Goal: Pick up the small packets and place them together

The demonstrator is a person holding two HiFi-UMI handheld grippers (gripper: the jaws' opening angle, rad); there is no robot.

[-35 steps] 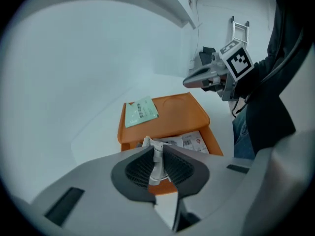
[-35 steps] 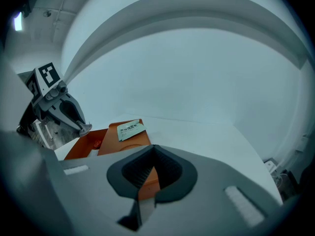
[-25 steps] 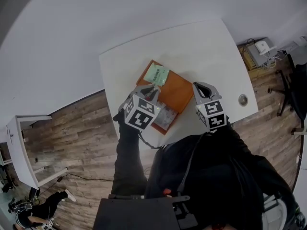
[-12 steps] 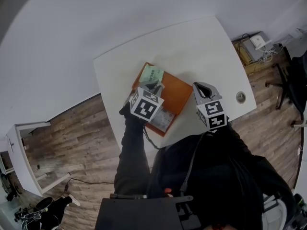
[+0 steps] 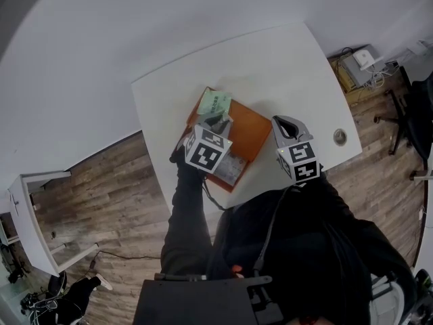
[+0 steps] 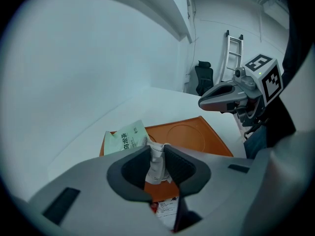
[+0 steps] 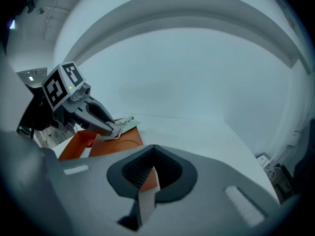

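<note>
The worktop (image 5: 270, 59) carries the orange tray (image 5: 254, 133). My left gripper (image 5: 216, 122) is over the tray's far left corner. Its jaws have just been easing apart but pinch a white packet (image 6: 156, 166) upright. The green packet (image 5: 215, 103) lies just beyond it. My right gripper (image 5: 283, 121), closed and empty, hangs off the tray's right edge.

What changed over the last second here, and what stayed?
The left tool moved along the orange tray up to the green packet; its jaws have just been opening, with a white packet between them. The right tool and the printed packet on the tray's near end stayed put.
</note>
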